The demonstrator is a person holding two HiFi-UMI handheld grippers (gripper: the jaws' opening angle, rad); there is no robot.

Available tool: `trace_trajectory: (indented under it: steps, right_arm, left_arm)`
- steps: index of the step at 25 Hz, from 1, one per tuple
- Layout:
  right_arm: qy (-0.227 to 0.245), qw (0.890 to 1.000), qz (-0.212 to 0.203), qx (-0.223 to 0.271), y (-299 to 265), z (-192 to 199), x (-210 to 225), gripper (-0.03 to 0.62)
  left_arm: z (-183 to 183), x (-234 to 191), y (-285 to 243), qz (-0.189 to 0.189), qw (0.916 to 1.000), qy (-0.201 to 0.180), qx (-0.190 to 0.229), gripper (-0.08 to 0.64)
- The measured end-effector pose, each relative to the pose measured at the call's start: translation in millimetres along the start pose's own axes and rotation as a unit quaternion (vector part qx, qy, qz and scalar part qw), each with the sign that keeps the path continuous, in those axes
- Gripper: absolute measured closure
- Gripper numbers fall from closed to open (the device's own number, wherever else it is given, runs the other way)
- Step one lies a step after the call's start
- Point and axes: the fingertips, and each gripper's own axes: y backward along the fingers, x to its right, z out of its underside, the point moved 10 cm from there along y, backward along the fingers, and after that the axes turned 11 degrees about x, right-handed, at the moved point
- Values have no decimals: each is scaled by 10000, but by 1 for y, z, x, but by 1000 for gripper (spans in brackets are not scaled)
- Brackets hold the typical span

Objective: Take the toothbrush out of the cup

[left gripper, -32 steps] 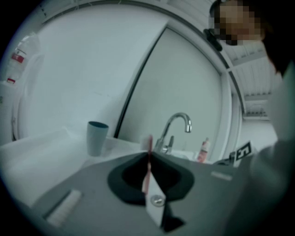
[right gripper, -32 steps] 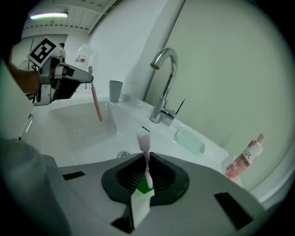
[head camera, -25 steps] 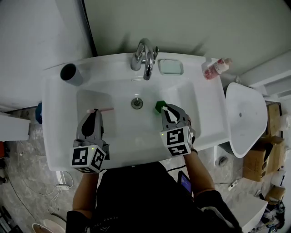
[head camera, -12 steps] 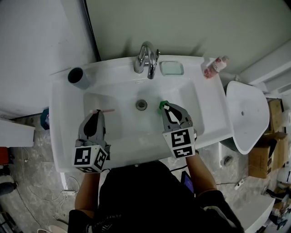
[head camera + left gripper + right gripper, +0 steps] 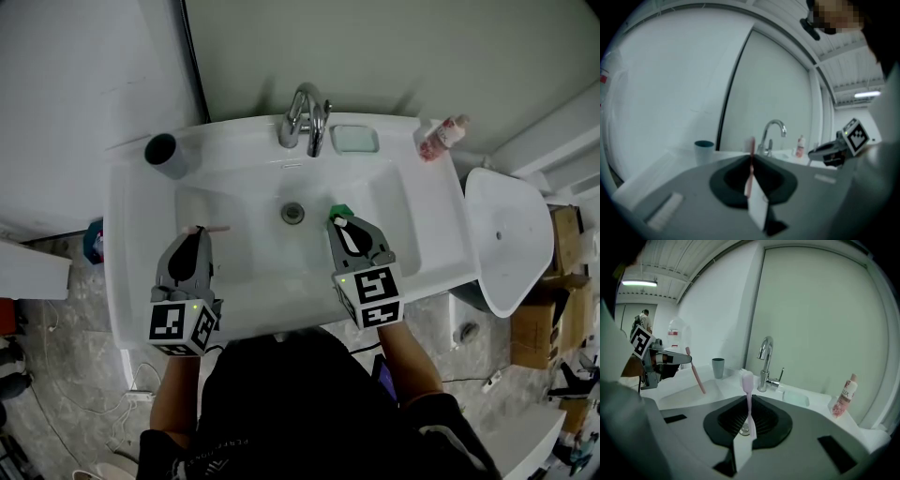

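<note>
Two grips: each hand-held gripper is clamped on a toothbrush above the sink [image 5: 127, 246].
Left hand-held gripper [image 5: 195, 232]: jaws closed on pink toothbrush [image 5: 751, 163], which lies crosswise, its end pointing toward the drain.
Right hand-held gripper [image 5: 343, 225]: jaws closed on pale lilac toothbrush [image 5: 748, 391], bristles up.
Cup [image 5: 164, 153]: upright on back-left rim, well apart from both brushes.
Back rim: tap [image 5: 305, 117], soap dish [image 5: 354, 139], pink bottle [image 5: 442, 138].

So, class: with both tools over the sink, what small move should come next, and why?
Probably lower the left tool and lay its pink toothbrush on the sink's rim: nothing stands in the cup, and the brush hangs clamped over the basin.
</note>
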Motion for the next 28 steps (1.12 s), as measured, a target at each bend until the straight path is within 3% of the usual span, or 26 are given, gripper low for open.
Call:
trace_trajectory:
  steps: [11,28]
  right_arm:
    - [-297,9994,-80,127,4,-2,-4,575]
    - [-363,9993,-83,105,0,3,-1,575]
  left_arm:
    - [1,5,6,77,9999,-106,-84,537]
    - [3,3,2,59,9998,0,-192,537]
